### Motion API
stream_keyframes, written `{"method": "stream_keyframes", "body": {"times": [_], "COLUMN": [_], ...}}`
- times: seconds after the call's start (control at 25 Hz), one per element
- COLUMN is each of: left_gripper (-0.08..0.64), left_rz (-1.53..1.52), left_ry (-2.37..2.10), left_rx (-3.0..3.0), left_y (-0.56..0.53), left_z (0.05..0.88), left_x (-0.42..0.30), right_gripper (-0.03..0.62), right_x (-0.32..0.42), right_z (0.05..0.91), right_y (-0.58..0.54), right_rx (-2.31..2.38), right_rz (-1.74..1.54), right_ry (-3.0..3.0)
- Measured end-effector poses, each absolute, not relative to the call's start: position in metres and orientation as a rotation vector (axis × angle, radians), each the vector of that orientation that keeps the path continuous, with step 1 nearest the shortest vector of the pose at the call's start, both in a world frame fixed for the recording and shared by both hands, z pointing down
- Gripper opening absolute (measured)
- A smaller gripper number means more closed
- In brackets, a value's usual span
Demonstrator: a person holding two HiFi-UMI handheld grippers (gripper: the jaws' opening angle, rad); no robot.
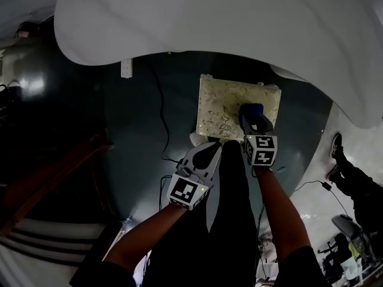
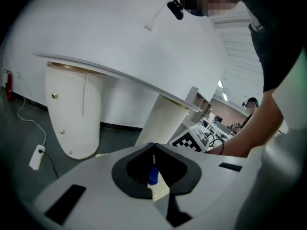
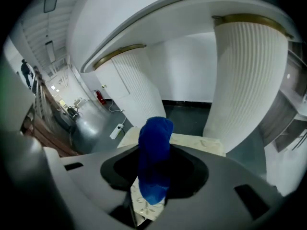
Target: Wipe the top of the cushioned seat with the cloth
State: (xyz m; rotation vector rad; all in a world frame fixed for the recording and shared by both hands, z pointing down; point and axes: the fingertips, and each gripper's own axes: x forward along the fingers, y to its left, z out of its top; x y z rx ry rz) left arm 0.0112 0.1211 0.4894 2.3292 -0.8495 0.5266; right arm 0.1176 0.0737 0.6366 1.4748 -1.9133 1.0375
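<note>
Blue cloth (image 3: 154, 164) is bunched in my right gripper (image 1: 254, 119), jaws clamped on it, over the near right part of the cream patterned cushioned seat (image 1: 222, 103). I can't tell whether it touches. My left gripper (image 1: 210, 151) hangs by the seat's near edge, jaws together, holding nothing.

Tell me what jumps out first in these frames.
The blue cloth is clamped in the right gripper over the right half of the pale patterned cushioned seat. The left gripper hangs shut and empty at the seat's near edge. A big white tabletop fills the top of the head view.
</note>
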Motion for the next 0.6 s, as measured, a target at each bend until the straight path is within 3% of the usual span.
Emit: {"method": "stream_keyframes", "body": {"times": [0.32,0.6], "left_gripper": [0.021,0.021], "left_rz": [0.468,0.399], "left_ry": [-1.069,-1.166], "left_rx": [2.228,2.129], "left_y": [0.114,0.125], "left_z": [0.479,0.479], "left_x": [-0.078,-0.123], "right_gripper": [0.158,0.158], "right_x": [-0.019,-0.089], "right_z": [0.613,0.624], "right_y": [0.062,0.076], "right_rx": [1.212,1.085], "right_rz": [0.984,0.987], "right_ry": [-2.132,-2.136]}}
